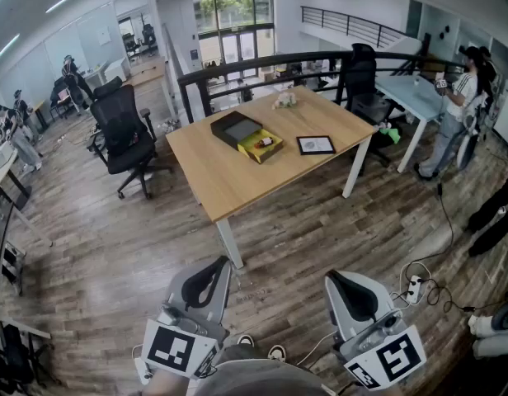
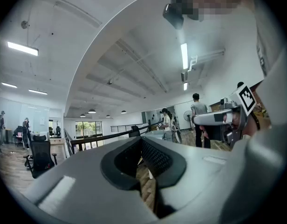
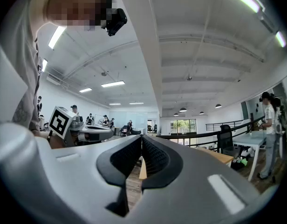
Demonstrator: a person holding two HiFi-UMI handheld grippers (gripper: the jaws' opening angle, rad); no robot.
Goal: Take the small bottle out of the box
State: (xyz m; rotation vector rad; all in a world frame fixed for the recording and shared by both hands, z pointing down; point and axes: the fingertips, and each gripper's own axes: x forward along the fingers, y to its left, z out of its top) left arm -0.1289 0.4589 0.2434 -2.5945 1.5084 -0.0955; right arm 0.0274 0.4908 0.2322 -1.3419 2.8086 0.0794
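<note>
Far ahead on the wooden table (image 1: 229,180) lies an open yellow box (image 1: 261,146) with a small dark bottle (image 1: 266,142) inside it. The box's dark lid (image 1: 236,127) rests beside it on the left. Both grippers hang low near my body, well short of the table. My left gripper (image 1: 218,264) is shut and holds nothing, its pads meeting at the tip in its own view (image 2: 140,142). My right gripper (image 1: 336,279) is shut and empty too, as its own view (image 3: 141,140) shows. Both gripper views point up toward the ceiling and the far room.
A black-framed panel (image 1: 316,144) lies right of the box, and a small white object (image 1: 284,100) sits at the table's far edge. A black office chair (image 1: 122,130) stands left of the table. A person (image 1: 460,110) stands by a glass desk (image 1: 415,93). A power strip (image 1: 415,287) and cables lie on the floor.
</note>
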